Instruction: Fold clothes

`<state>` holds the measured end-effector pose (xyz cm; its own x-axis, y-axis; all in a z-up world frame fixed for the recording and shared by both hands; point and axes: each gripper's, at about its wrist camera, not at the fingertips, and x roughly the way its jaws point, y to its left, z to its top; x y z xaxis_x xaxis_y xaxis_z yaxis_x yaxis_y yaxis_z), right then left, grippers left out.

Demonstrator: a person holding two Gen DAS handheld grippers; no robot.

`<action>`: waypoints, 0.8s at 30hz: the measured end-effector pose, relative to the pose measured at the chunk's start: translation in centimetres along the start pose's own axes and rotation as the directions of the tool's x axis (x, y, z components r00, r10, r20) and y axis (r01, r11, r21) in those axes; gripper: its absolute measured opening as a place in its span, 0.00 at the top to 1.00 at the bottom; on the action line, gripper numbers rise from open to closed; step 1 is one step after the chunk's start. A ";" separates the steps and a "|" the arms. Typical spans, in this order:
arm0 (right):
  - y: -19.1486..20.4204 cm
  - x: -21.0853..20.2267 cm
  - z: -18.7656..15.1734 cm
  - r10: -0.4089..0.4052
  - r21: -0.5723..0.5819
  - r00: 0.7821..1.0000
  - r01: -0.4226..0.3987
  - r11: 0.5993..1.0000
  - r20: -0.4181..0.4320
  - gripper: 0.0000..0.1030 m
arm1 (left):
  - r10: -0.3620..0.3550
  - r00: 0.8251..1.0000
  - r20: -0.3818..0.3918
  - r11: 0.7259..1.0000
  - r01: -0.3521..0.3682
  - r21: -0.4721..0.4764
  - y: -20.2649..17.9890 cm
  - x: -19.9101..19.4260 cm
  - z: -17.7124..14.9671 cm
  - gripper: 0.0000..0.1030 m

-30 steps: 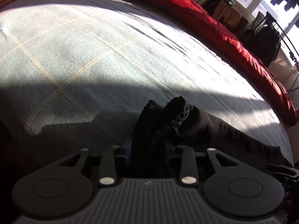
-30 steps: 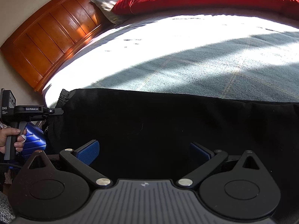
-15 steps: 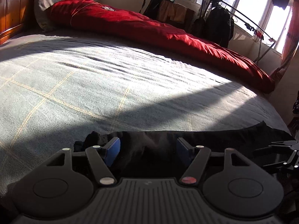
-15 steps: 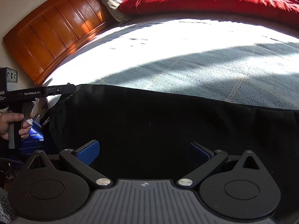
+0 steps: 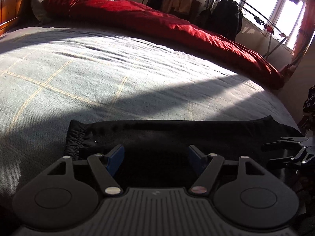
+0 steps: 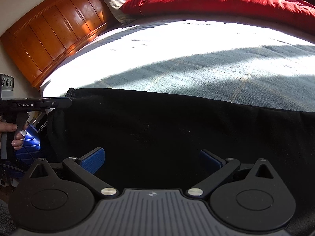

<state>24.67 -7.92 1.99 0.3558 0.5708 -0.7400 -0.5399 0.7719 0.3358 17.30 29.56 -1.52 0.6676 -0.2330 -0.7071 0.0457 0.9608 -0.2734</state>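
Black trousers point(image 5: 177, 135) lie flat along the near edge of the bed, with the gathered elastic waistband point(image 5: 73, 137) at the left end in the left wrist view. My left gripper point(image 5: 155, 157) hovers open just over the cloth near the waistband, holding nothing. In the right wrist view the same trousers point(image 6: 167, 125) fill the lower middle, and my right gripper point(image 6: 152, 161) stands open above them, jaws wide apart. The left gripper point(image 6: 39, 104) shows at the left edge there, held by a hand point(image 6: 11, 133). The right gripper point(image 5: 291, 151) appears at the right edge of the left wrist view.
The bed has a grey-green checked cover point(image 5: 98, 74), partly in bright sun. A red duvet point(image 5: 157, 25) lies along the far side, with a pillow point(image 6: 118, 2) and wooden headboard point(image 6: 59, 29). A clothes rack point(image 5: 226, 15) stands by the window. A blue box point(image 6: 29, 143) sits beside the bed.
My left gripper opened and let go of the bunched black cloth, then drew back; the trousers now lie spread flat. The right gripper stayed open and hardly moved.
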 end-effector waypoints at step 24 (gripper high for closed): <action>1.7 -0.7 -7.1 -0.247 -0.278 0.969 0.235 0.931 -0.008 0.00 | 0.080 0.986 -0.144 0.963 -0.039 0.266 -6.8 1.1 -4.4 0.21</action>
<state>18.15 -9.00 -1.09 0.4724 0.3601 -0.8045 -0.6311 0.7753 -0.0236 14.47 22.13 -3.30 0.5551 -0.1745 -0.8132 0.2154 0.9746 -0.0621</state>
